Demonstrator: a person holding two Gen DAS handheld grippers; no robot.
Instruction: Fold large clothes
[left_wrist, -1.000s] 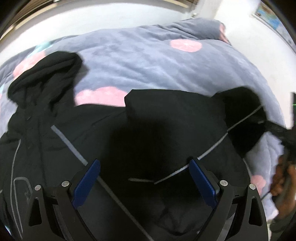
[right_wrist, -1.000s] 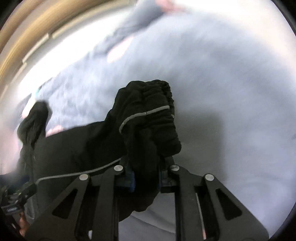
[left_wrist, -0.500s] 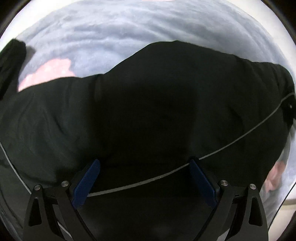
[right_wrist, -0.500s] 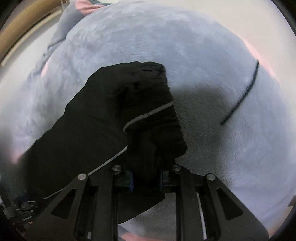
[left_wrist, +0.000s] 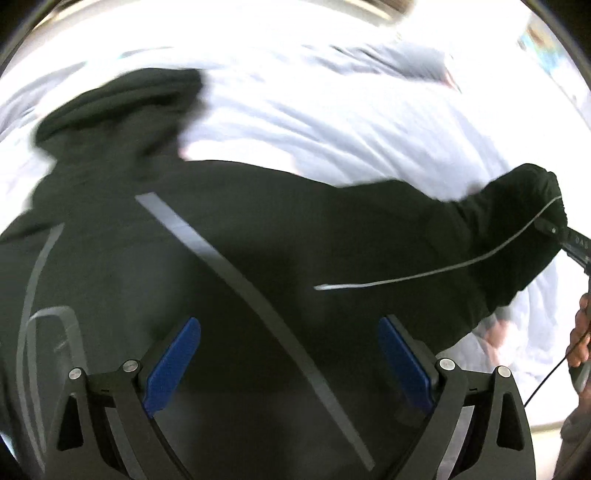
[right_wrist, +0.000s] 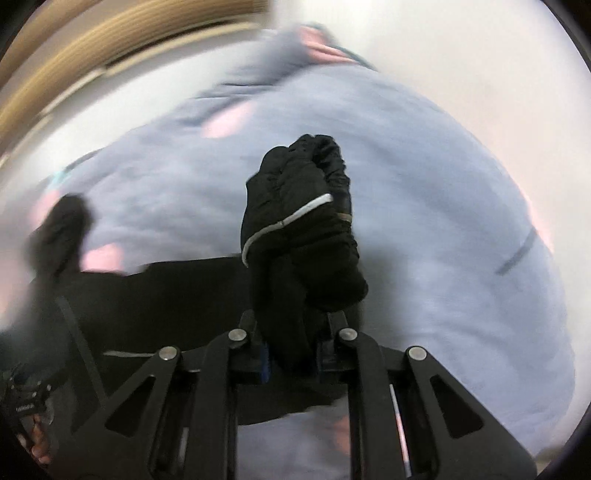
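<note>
A black jacket (left_wrist: 258, 251) with grey stripes lies spread on a grey-blue blanket (left_wrist: 332, 122); its hood (left_wrist: 118, 107) points to the upper left. My left gripper (left_wrist: 288, 354) is open and empty, hovering over the jacket's body. My right gripper (right_wrist: 295, 332) is shut on the jacket's sleeve cuff (right_wrist: 299, 221), which bunches up above the jaws. In the left wrist view the right gripper (left_wrist: 554, 229) holds that sleeve (left_wrist: 517, 236) stretched out to the right.
The blanket (right_wrist: 424, 184) with pink patches covers a bed. A wooden headboard or frame (right_wrist: 74, 55) runs along the upper left of the right wrist view. A thin dark cable (right_wrist: 517, 251) lies on the blanket at right.
The left gripper has pulled back from close over the jacket, so the hood and blanket show again. The right gripper has moved the held sleeve outward to the right.
</note>
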